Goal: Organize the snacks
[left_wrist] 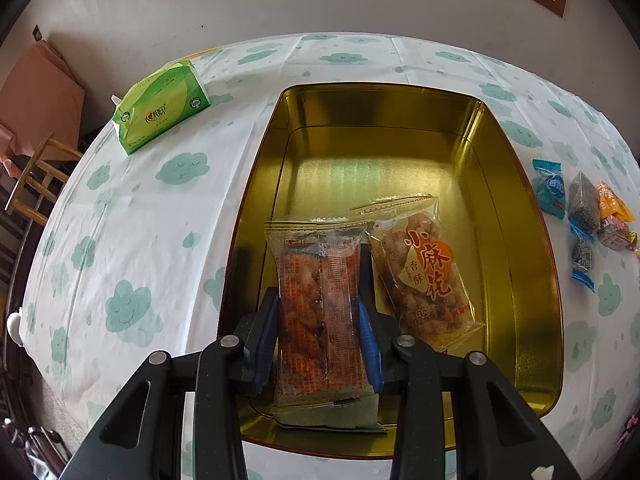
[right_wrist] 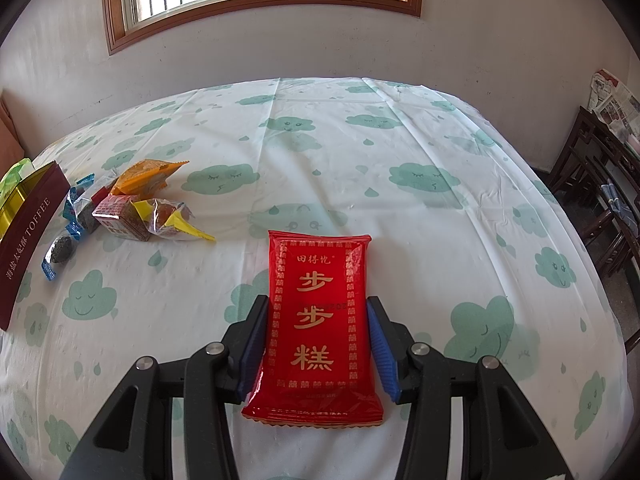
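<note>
Gripping a clear twist packet (left_wrist: pixel 320 312) by its long sides: left gripper (left_wrist: pixel 320 320), blue pads pinching the wrapper, back face of the packet toward the camera. Held tilted over the near end of the tin (left_wrist: pixel 520 240), lower edge close to the near rim, possibly not yet touching the floor; hard to say from this angle. Inside the tin, just right of the held packet, a second twist packet (left_wrist: pixel 424 272) lying flat on the gold floor, orange label up, its left edge partly hidden behind the gripper's right finger. Rest of the tin floor bare and shiny. Green tissue pack (left_wrist: pixel 162 106) on the tablecloth (left_wrist: pixel 132 220) to the far left of the tin, well apart from it. Small sweets (left_wrist: pixel 588 212) in a loose cluster right of the tin.

Clamping a red cake packet (right_wrist: pixel 318 320) by both long sides: right gripper (right_wrist: pixel 318 332), jaws set about the packet's width, pads against the wrapper, gold characters facing up. Packet angled up from the cloth; bottom seam near the camera. To the left, the same sweets (right_wrist: pixel 132 208): orange, yellow, blue and dark wrappers plus a small red-and-white carton (right_wrist: pixel 120 216), all touching or nearly so. Dark red outer wall of the tin (right_wrist: pixel 28 248) at the far left edge, lettered TOFFEE, just beside the blue-wrapped sweets.
</note>
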